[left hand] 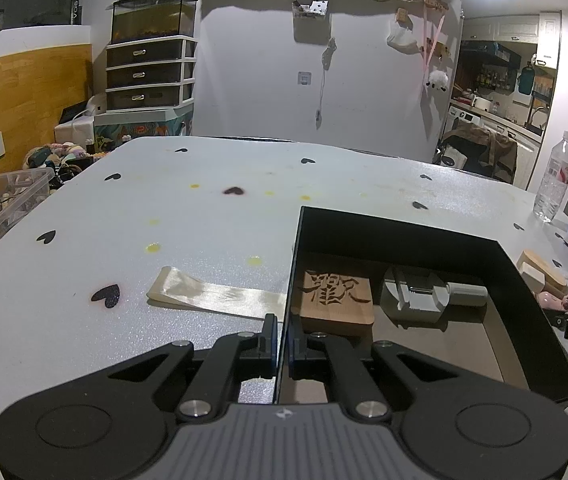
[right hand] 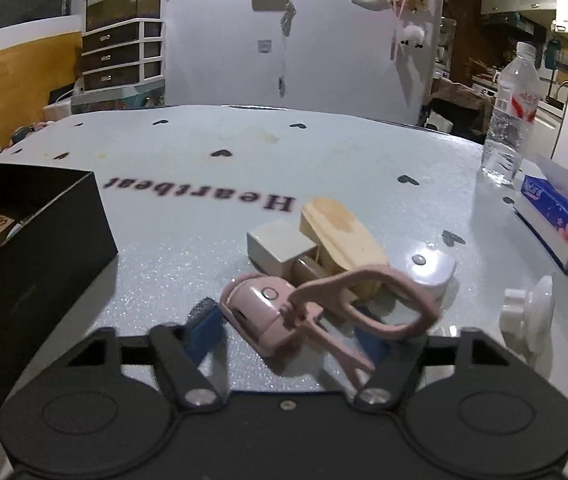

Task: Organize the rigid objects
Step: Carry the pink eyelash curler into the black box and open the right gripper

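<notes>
While two items are already placed in the black box [left hand: 404, 236], whose wall is clamped by the left gripper [left hand: 283, 340], the pink eyelash curler [right hand: 284, 312], straddled by the parted right gripper [right hand: 288, 340], and several pieces beyond it are judged left.

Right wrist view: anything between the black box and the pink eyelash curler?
Nothing. In the right wrist view the tablecloth is bare between the black box and the pink eyelash curler; only the printed "Heartbeat" lettering sits farther back.
</notes>
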A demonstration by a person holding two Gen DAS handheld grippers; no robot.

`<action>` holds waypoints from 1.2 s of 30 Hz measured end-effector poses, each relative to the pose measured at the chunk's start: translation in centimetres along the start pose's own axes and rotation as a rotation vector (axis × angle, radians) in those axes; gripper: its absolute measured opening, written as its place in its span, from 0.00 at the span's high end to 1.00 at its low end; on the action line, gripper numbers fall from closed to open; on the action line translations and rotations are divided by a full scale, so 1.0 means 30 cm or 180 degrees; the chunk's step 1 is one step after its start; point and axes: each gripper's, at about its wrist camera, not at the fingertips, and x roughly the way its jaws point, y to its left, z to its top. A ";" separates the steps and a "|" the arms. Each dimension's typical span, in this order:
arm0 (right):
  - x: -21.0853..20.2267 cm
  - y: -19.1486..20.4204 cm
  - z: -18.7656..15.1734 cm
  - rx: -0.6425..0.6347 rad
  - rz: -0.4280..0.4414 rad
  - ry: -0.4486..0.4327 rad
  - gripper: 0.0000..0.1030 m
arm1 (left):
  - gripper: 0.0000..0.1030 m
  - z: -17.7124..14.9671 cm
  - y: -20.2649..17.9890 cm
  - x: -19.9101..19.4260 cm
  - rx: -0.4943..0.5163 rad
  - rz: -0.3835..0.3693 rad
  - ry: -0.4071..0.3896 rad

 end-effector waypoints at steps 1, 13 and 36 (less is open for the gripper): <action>-0.002 -0.003 0.003 0.0005 0.0023 -0.0004 0.47 | 0.96 0.000 0.000 0.000 -0.0001 -0.0001 0.0001; -0.046 -0.007 0.012 -0.0019 0.0228 -0.0112 0.61 | 0.96 -0.001 0.001 0.001 -0.0003 -0.0005 0.0003; -0.206 0.191 0.196 -0.0359 0.1125 -0.0646 0.61 | 0.95 -0.001 -0.001 0.002 -0.0010 -0.0002 0.0002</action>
